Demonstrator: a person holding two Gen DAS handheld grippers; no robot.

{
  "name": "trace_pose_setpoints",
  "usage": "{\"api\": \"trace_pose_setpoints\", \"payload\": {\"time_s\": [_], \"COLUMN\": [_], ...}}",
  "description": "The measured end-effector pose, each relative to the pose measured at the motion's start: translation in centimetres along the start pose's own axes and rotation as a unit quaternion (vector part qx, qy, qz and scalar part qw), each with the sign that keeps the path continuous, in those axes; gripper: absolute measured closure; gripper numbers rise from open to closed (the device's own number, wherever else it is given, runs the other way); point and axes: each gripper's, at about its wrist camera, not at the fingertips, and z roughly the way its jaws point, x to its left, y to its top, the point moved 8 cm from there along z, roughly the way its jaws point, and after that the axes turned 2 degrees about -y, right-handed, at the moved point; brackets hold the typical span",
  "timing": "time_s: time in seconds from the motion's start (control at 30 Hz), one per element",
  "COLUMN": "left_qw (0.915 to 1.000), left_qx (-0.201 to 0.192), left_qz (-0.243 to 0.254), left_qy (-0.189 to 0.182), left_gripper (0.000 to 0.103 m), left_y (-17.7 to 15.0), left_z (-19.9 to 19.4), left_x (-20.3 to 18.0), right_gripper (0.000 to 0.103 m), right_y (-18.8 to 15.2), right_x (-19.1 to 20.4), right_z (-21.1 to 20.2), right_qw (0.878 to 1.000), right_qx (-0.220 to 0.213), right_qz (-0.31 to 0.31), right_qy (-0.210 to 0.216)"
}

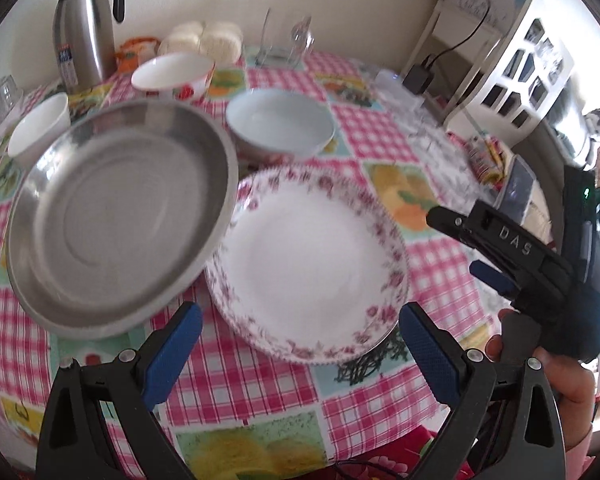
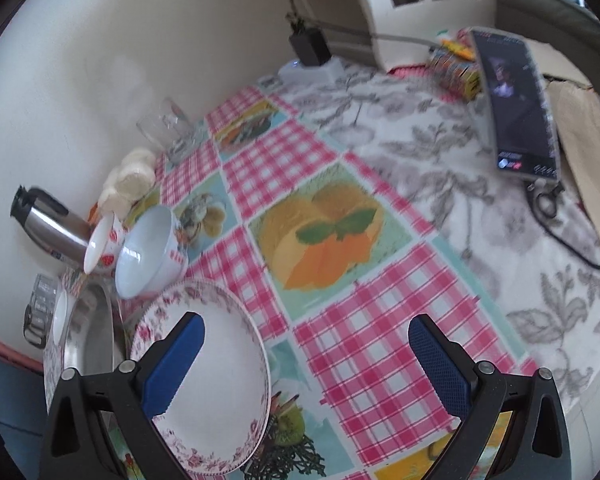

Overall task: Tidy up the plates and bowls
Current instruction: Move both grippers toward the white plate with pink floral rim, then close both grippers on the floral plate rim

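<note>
Now the steel dish [image 1: 116, 220] sits at the left of the checked tablecloth [image 1: 376, 140], its rim overlapping the floral plate [image 1: 308, 260]; a pale blue bowl [image 1: 280, 120] stands just behind. Both grippers, left gripper [image 1: 300, 352] and right gripper [image 2: 306, 364], gape wide and hold nothing; the right one hangs beside the plate.

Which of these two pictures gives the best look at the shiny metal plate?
The left wrist view: the metal plate fills its left half, whole inside visible. The right wrist view shows only a blurred sliver at its left edge, behind the floral plate.
</note>
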Motion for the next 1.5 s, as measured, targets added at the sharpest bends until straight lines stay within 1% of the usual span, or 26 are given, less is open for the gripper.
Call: {"api": "trace_pose_setpoints", "payload": {"time_s": [0.13,0.23,0.3,0.37,0.47,0.5,0.57,0.63,0.67,0.7,0.77,0.83,0.93,0.97,1.03,1.07,1.2,1.37,1.4,1.5], "left_qw": [0.9998,0.9988,0.9979,0.997,0.9956,0.995,0.9934,0.9914,0.9906,0.9899,0.9892,0.9893,0.9885,0.9878,0.9861,0.9855,0.9864,0.9868,0.9867,0.987], "left_qx": [0.012,0.022,0.028,0.033,0.038,0.039,0.042,0.046,0.048,0.05,0.054,0.054,0.055,0.056,0.06,0.059,0.057,0.057,0.057,0.054], "left_qz": [-0.012,-0.042,-0.058,-0.07,-0.085,-0.092,-0.107,-0.122,-0.128,-0.132,-0.136,-0.135,-0.139,-0.143,-0.153,-0.157,-0.147,-0.139,-0.139,-0.133], "left_qy": [0.008,0.008,0.006,0.007,0.011,0.012,0.012,0.011,0.01,0.01,0.011,0.016,0.022,0.024,0.027,0.028,0.046,0.06,0.061,0.072], "left_gripper": [0.005,0.005,0.009,0.017,0.021,0.022,0.03,0.033,0.036,0.037,0.044,0.048,0.055,0.058,0.062,0.064,0.065,0.069,0.07,0.071], "left_y": [-0.4,-0.5,-0.6,-0.8,-0.9,-0.9,-0.9,-1.0,-1.1,-1.2,-1.2,-1.2,-1.1,-1.1,-1.2,-1.1,-0.4,0.4,0.6,1.0], "left_z": [0.9,1.8,2.2,2.7,3.4,3.5,3.9,4.3,4.5,4.7,5.1,5.4,5.8,6.0,6.3,6.4,6.7,7.1,7.2,7.4], "left_x": [0.4,1.3,1.7,2.1,2.7,2.9,3.4,3.9,4.0,4.1,4.1,4.0,4.2,4.3,4.6,4.7,4.7,5.1,5.3,5.3], "right_gripper": [0.0,0.0,0.0,0.0,0.006,0.008,0.014,0.023,0.025,0.028,0.032,0.044,0.053,0.055,0.063,0.064,0.075,0.082,0.087,0.087], "right_y": [-1.0,-1.6,-1.8,-1.9,-2.0,-2.0,-2.1,-2.3,-2.4,-2.4,-2.6,-2.7,-2.7,-2.8,-2.8,-2.9,-3.1,-3.2,-3.4,-3.5], "right_x": [0.9,1.1,1.5,1.8,2.7,3.1,3.7,4.0,4.0,4.0,4.0,3.6,2.9,2.7,2.3,2.1,1.5,1.9,2.1,2.1], "right_z": [1.3,2.3,2.9,3.2,3.5,3.5,3.5,3.5,3.6,3.6,3.6,3.7,3.6,3.5,3.6,3.7,4.2,4.4,4.7,4.9], "right_qw": [1.0,0.999,0.998,0.998,0.998,0.997,0.997,0.996,0.996,0.996,0.996,0.996,0.996,0.996,0.996,0.996,0.994,0.989,0.988,0.987], "right_qx": [0.027,0.041,0.049,0.05,0.048,0.048,0.047,0.047,0.048,0.049,0.052,0.056,0.058,0.057,0.055,0.057,0.062,0.07,0.075,0.08], "right_qz": [-0.007,-0.006,-0.01,-0.016,-0.039,-0.046,-0.056,-0.063,-0.063,-0.062,-0.058,-0.051,-0.031,-0.029,-0.029,-0.027,-0.019,0.003,0.001,0.014], "right_qy": [0.012,0.019,0.026,0.028,0.032,0.033,0.037,0.038,0.04,0.043,0.05,0.052,0.06,0.061,0.064,0.067,0.087,0.129,0.132,0.139]}}
